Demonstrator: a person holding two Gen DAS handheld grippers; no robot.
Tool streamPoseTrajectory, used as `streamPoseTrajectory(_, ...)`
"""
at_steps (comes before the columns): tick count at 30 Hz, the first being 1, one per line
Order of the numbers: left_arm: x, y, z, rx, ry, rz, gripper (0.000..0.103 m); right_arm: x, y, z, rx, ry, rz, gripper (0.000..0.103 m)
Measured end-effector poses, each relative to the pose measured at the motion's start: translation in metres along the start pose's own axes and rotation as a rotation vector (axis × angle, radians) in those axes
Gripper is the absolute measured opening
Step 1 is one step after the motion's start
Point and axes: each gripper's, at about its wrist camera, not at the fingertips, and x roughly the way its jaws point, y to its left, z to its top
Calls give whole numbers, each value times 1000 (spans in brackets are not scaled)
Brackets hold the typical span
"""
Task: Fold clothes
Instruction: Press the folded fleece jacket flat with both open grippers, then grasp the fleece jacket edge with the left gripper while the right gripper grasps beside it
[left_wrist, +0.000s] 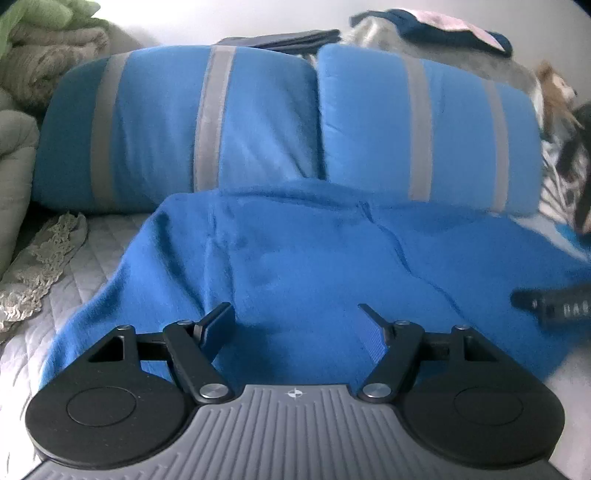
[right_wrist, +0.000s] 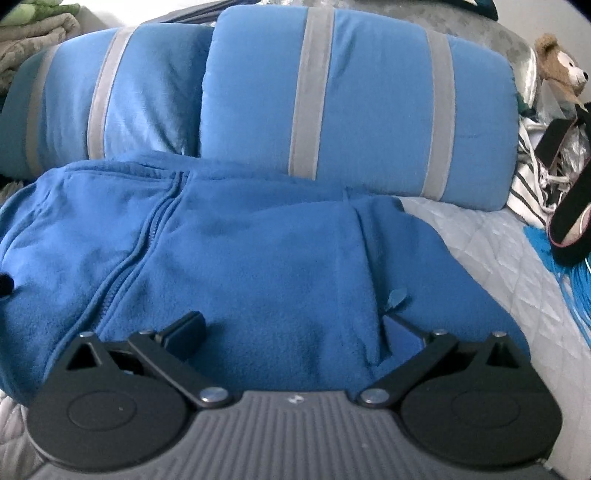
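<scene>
Fleece (right_wrist: 236, 251) is lying spread on the bed (right_wrist: 476, 236) in front of 2 pillows (right_wrist: 369, 110), zipper up, not folded yet. Left gripper (left_wrist: 295, 321) and right gripper (right_wrist: 291, 328) are both hovering over it released, gripping nothing.

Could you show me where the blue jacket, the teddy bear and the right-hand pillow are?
Blue jacket (right_wrist: 258, 251): right wrist view, on its front panel beside the zip.
Teddy bear (right_wrist: 563, 70): right wrist view, on its head.
Right-hand pillow (right_wrist: 369, 103): right wrist view, on the blue between its grey stripes.
</scene>
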Motion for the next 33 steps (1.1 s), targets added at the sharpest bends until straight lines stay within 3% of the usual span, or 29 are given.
streamPoseTrajectory(2,6,16,12,-60,18,5,71,2,-3,5,-4,8,4,102)
streamPoseTrajectory(7,41,65,29,-185,163,68,71,16,-23,19,5,48,-27,103)
streamPoseTrajectory(10,52,91,33,-231,185,62,71,27,-40,28,22,71,-89,103)
streamPoseTrajectory(14,56,117,44,-271,188,72,71,33,-65,41,96,79,-98,103)
streamPoseTrajectory(20,71,138,48,-296,205,155,71,47,-88,51,126,115,-130,103)
streamPoseTrajectory(27,85,160,46,-354,275,89,71,59,-103,54,205,183,-50,103)
streamPoseTrajectory(33,101,192,33,-541,357,-68,75,89,-137,57,355,307,152,103)
